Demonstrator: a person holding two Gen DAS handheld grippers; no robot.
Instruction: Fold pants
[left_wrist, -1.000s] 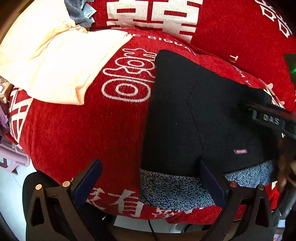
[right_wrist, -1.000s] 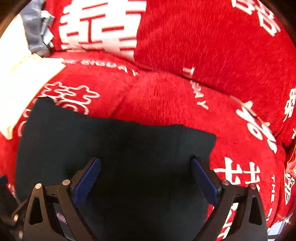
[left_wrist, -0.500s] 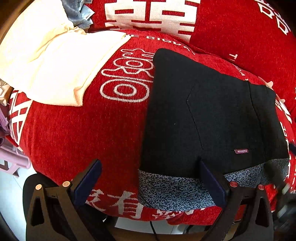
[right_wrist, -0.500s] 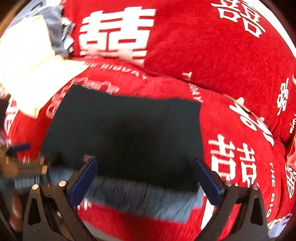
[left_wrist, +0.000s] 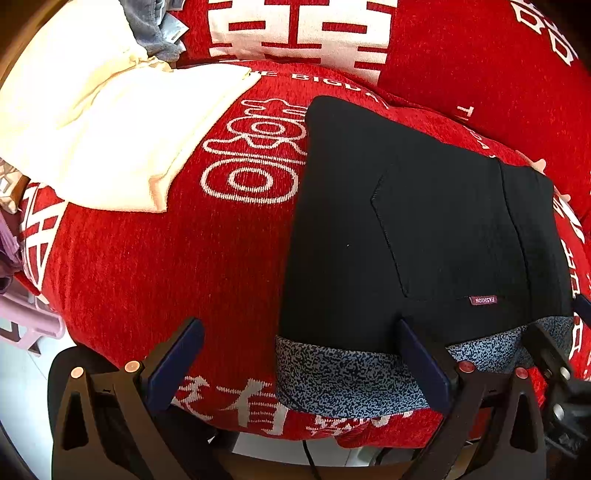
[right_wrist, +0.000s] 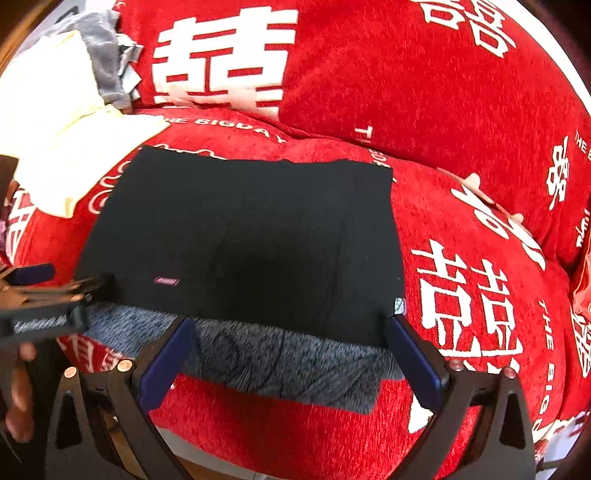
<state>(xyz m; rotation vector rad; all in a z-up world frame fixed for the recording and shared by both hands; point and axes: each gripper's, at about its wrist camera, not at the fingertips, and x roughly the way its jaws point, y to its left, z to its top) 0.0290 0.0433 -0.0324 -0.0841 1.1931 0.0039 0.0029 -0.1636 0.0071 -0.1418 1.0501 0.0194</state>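
Observation:
Black pants (left_wrist: 413, 229) (right_wrist: 243, 236) lie folded into a flat rectangle on a red sofa cushion (left_wrist: 155, 266) (right_wrist: 461, 236). Their grey speckled lining (left_wrist: 332, 380) (right_wrist: 280, 362) shows along the near edge. A small "FASHION" label (left_wrist: 483, 300) sits near that edge. My left gripper (left_wrist: 299, 354) hovers open just in front of the near left corner, holding nothing. My right gripper (right_wrist: 288, 350) is open too, wide above the near edge, empty. The left gripper's body (right_wrist: 40, 295) also appears at the left of the right wrist view.
A cream folded garment (left_wrist: 110, 122) (right_wrist: 55, 147) lies on the cushion to the left, with grey cloth (left_wrist: 155, 29) behind it. Red back cushions (left_wrist: 461, 48) (right_wrist: 406, 74) with white characters rise behind. A pink plastic item (left_wrist: 26, 325) and pale floor lie left of the sofa.
My right gripper has pulled back and up from the pants, so the whole fold and its grey edge now show. The left gripper barely moved.

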